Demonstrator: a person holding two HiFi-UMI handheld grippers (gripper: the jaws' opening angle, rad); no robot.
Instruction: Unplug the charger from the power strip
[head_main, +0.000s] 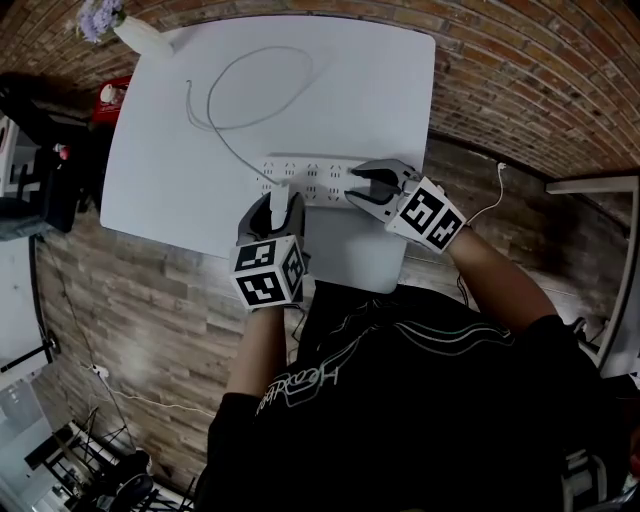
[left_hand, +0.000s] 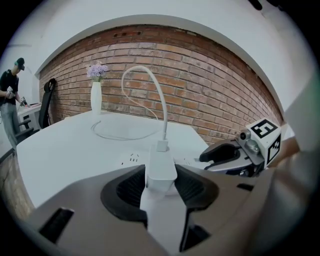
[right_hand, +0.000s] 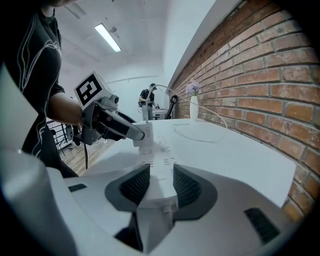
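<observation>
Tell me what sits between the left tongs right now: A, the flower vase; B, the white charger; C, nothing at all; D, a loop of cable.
B: in the left gripper view the white charger stands between the left tongs, with its cable rising from its top.

Soft, even indoor light; a ceiling lamp (right_hand: 107, 37) glows in the right gripper view. The white counter (head_main: 330, 90) is bright, nearly washed out, and shadows on it are faint. The head view darkens toward its edges. Both gripper views bulge, bending the brick wall (left_hand: 210, 85), with black corners. The left tool (left_hand: 161, 172) and right tool (right_hand: 161, 172) look soft near the lens.
</observation>
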